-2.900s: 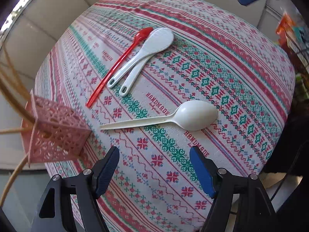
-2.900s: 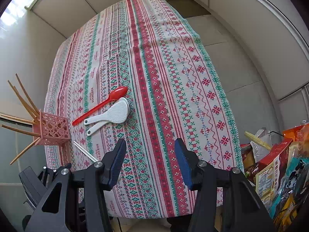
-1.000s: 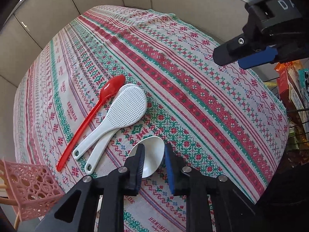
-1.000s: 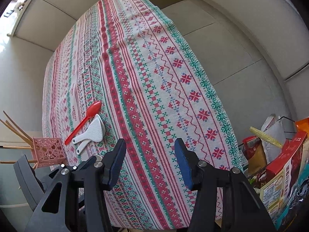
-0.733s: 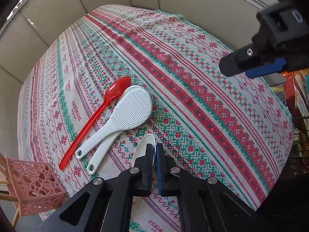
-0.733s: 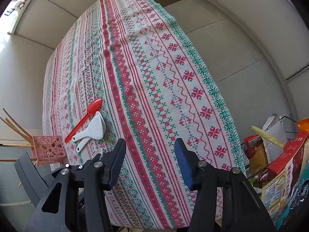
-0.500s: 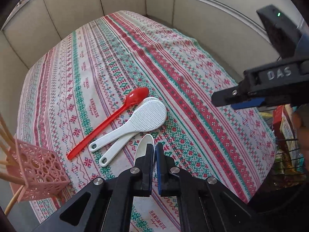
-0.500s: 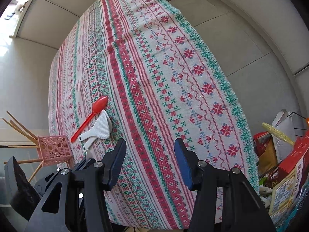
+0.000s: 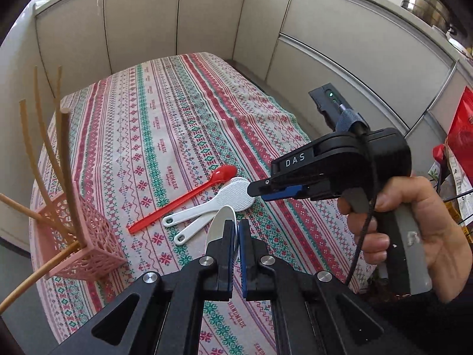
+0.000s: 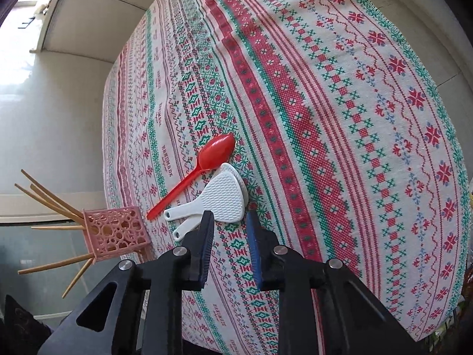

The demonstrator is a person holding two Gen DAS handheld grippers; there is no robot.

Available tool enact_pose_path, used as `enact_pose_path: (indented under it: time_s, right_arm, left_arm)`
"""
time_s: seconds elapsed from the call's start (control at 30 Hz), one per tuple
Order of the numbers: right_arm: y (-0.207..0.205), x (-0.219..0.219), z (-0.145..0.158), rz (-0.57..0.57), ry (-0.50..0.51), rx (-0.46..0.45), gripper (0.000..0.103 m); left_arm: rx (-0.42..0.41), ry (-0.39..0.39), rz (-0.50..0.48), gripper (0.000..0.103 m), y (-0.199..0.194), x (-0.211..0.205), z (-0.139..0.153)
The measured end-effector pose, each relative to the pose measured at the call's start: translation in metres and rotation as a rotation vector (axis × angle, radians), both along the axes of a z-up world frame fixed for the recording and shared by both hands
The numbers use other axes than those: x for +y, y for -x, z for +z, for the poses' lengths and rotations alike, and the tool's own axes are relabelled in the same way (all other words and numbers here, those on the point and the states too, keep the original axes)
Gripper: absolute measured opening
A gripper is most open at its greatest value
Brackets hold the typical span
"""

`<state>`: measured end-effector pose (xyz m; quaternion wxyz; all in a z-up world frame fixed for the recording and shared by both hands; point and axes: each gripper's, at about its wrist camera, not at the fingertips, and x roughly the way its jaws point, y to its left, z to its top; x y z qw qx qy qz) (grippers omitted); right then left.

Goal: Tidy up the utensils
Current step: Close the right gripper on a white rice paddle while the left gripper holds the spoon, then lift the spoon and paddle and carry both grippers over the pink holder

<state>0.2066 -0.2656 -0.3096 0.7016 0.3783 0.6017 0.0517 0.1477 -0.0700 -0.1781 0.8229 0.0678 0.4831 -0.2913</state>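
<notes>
At table's near edge, L tool [image 9: 235, 238] is clamped tight on the bowl of a white spoon [image 9: 220, 225], pads pinching it edge-on; the spoon rides clear of the striped cloth [image 9: 183, 112], its handle hidden below the fingers. Judged step: first utensil picked, now on its way to the holder. Next move calls for a swing left toward the pink lattice holder [image 9: 85, 236] at the table's left edge, then tipping the spoon handle-down into the open top without knocking the wooden chopsticks [image 9: 44, 136] that fan out of it.

R tool [image 10: 227, 245], seen in the person's hand [image 9: 414, 230] from the L cam, hovers just above the cloth w/ jaws closing and nothing between them; pads touch nothing. Its tips sit just short of the white rice paddle [image 10: 220, 198], so that looks like its target, though it's only a guess.

Just beyond, still on the cloth: the rice paddle lying over a second white utensil [image 10: 184, 227] whose type can't be made out, handles crossing, and a red spoon [image 10: 207, 159] touching alongside, bowl pointing away. All three lie near the holder but apart from it.

Farther off: bare cloth to the table's far end, then pale cabinet doors [image 9: 142, 20]. Steel pot [image 9: 425, 0] on the counter top right; red packaging [image 9: 461, 127] at far right.
</notes>
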Motion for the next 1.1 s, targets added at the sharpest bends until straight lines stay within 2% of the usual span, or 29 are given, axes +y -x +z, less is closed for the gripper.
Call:
enact_pose_path:
  time_s: [0.27, 0.43, 0.47, 0.63, 0.77, 0.83, 0.97, 1.1]
  right_arm:
    - [-0.012, 0.008, -0.021, -0.041, -0.019, 0.043, 0.012]
    - [-0.017, 0.009, -0.027, -0.056, -0.092, 0.043, 0.013]
    - [-0.019, 0.011, -0.026, -0.053, -0.088, 0.032, 0.017]
    - [-0.029, 0.02, -0.03, -0.045, -0.082, 0.022, 0.017]
    - [-0.036, 0.026, -0.037, -0.043, -0.091, 0.008, 0.006]
    - [-0.037, 0.026, -0.04, -0.051, -0.105, -0.003, 0.005]
    - [-0.032, 0.024, -0.025, -0.035, -0.087, -0.057, 0.002]
    - [-0.023, 0.027, 0.014, 0.003, -0.008, -0.144, 0.002]
  left_arm:
    - [0.007, 0.061, 0.042, 0.003, -0.004, 0.021, 0.012]
    - [0.005, 0.103, 0.062, 0.003, -0.002, 0.03, 0.021]
    - [0.006, 0.106, 0.063, 0.003, -0.002, 0.03, 0.021]
    - [0.007, 0.111, 0.075, 0.003, -0.003, 0.035, 0.021]
    - [0.002, 0.125, 0.092, 0.003, -0.003, 0.043, 0.025]
    - [-0.001, 0.139, 0.107, 0.003, -0.004, 0.049, 0.027]
    - [-0.018, 0.186, 0.129, 0.003, -0.002, 0.061, 0.037]
    - [-0.045, 0.239, 0.146, 0.003, 0.002, 0.074, 0.054]
